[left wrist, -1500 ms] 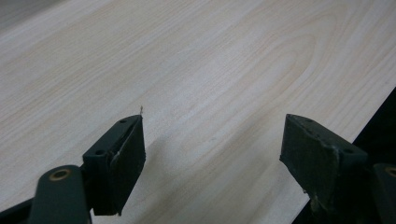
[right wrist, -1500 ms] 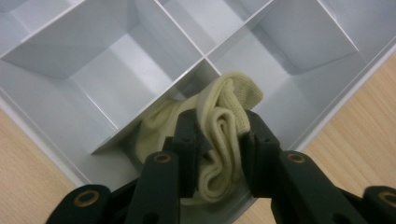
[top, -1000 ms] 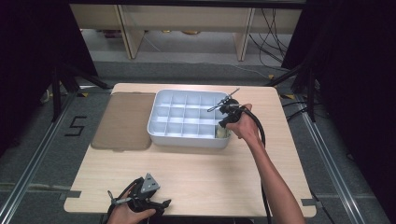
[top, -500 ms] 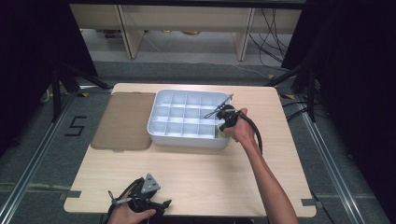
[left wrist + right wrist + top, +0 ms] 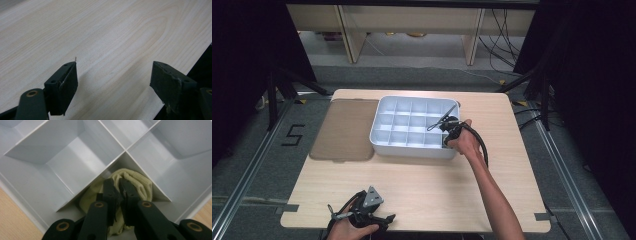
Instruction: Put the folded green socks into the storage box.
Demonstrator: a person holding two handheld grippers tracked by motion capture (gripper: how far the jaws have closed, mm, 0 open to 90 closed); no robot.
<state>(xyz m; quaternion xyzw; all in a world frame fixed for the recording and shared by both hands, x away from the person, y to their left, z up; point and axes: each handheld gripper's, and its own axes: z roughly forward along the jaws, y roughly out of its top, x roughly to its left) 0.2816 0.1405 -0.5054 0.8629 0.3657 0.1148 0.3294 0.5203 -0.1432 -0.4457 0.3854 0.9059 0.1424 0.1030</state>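
The right claw (image 5: 119,188) has just been closing and now pinches a pale yellow cloth (image 5: 136,183) in a near-right corner compartment of the white divided tray (image 5: 384,145) on the bench (image 5: 432,180). The left claw (image 5: 113,82) gapes wide and empty over bare wood at the near edge. A "5" (image 5: 293,135) marks the floor beside a brown mat (image 5: 344,130).
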